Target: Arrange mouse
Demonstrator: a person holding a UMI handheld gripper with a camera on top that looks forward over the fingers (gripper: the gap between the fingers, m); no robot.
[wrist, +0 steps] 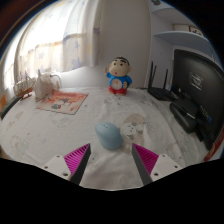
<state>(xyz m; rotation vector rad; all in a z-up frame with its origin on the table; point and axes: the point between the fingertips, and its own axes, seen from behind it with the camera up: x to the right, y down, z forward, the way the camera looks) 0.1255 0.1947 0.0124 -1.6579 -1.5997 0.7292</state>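
Observation:
A small light blue rounded object [107,134], apparently the mouse, rests on the white tablecloth [60,135] just ahead of my fingers, slightly left of the midline. My gripper [112,160] is open, its magenta pads [78,157] wide apart, with nothing between them. The mouse lies beyond the fingertips and is not touched.
A small clear glass-like thing [133,125] stands right next to the mouse. A cartoon boy figure [118,76] stands further back. A magazine [62,101] and a pale teapot-like item [45,86] are at the left. A dark monitor [195,72] and keyboard [188,115] are at the right.

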